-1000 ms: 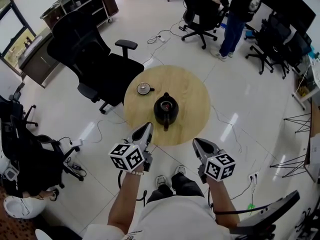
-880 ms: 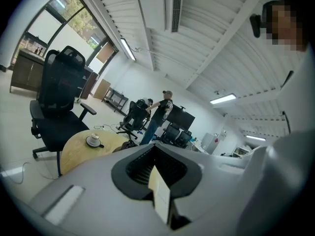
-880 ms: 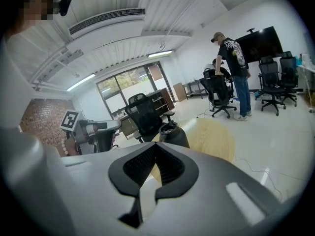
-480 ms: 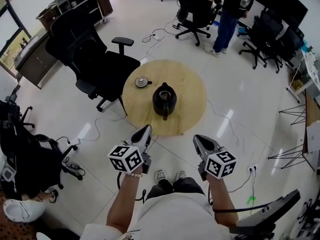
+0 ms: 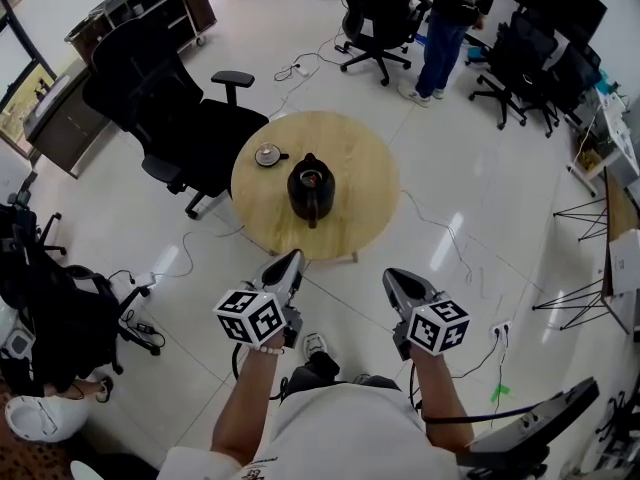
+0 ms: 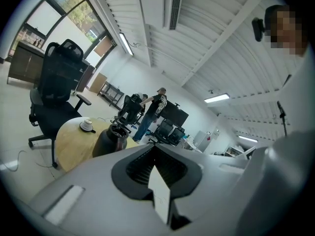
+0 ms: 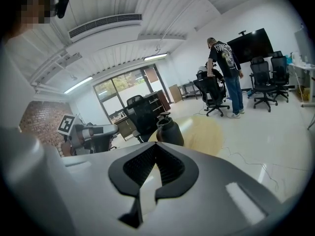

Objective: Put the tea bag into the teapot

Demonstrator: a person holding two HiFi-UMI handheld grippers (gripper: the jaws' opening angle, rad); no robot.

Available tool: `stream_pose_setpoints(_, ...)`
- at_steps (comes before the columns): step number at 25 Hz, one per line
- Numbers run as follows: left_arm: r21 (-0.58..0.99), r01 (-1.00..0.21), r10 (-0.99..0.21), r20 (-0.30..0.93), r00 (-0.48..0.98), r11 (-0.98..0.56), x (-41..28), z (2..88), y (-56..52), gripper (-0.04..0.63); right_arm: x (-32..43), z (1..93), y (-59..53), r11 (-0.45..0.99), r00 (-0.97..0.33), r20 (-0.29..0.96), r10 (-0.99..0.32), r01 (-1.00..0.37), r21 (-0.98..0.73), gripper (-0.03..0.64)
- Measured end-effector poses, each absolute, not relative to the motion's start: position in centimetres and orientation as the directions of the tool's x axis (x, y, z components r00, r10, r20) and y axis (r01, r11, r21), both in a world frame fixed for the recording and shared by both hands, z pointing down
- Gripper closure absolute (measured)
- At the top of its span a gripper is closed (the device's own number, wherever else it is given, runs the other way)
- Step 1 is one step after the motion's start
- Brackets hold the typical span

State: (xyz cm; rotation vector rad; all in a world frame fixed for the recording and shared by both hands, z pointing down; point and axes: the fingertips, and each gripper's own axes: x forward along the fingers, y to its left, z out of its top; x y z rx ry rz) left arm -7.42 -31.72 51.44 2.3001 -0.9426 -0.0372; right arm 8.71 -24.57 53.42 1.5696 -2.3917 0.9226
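Observation:
A black teapot (image 5: 310, 184) with its top open stands near the middle of a round wooden table (image 5: 365, 173). Left of it lies a small round dish (image 5: 268, 154) with something pale on it; I cannot make out a tea bag. My left gripper (image 5: 291, 260) and right gripper (image 5: 391, 279) hang side by side over the floor, short of the table's near edge, both shut and holding nothing. In the left gripper view the teapot (image 6: 110, 139) and dish (image 6: 87, 125) sit beyond the gripper (image 6: 154, 145). In the right gripper view the teapot (image 7: 169, 131) stands ahead of the gripper (image 7: 156, 144).
A large black office chair (image 5: 170, 108) stands against the table's left side. A person (image 5: 445, 13) and more chairs (image 5: 372, 18) are at the back. Cables (image 5: 440, 238) trail over the white floor. Another dark chair (image 5: 50, 303) is at the far left.
The table with the teapot has slid up and left in the head view and looks a little smaller. Both grippers keep their places, still shut.

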Motion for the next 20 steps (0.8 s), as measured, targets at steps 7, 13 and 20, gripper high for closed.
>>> stream_pose_setpoints(7, 0.535, -0.643, -0.649, 0.214, 0.73, -0.548, -3.7, 50.2, -27.3, 0.583, 11.4, 52.5, -21.3, 0.305, -0.479, 0.401, -0.781, -0.853, -0.424, 0.615)
stream_pose_setpoints(13, 0.518, -0.672, -0.686, 0.205, 0.699, -0.53, -1.9, 49.2, -22.7, 0.583, 14.1, 52.6, -17.7, 0.342, -0.511, 0.384, -0.769, -0.836, -0.429, 0.615)
stream_pose_setpoints(20, 0.496, -0.734, -0.754, 0.214, 0.621, -0.464, -1.5, 47.7, -16.5, 0.583, 14.6, 51.5, -14.3, 0.44, -0.602, 0.354, -0.716, -0.782, -0.441, 0.615)
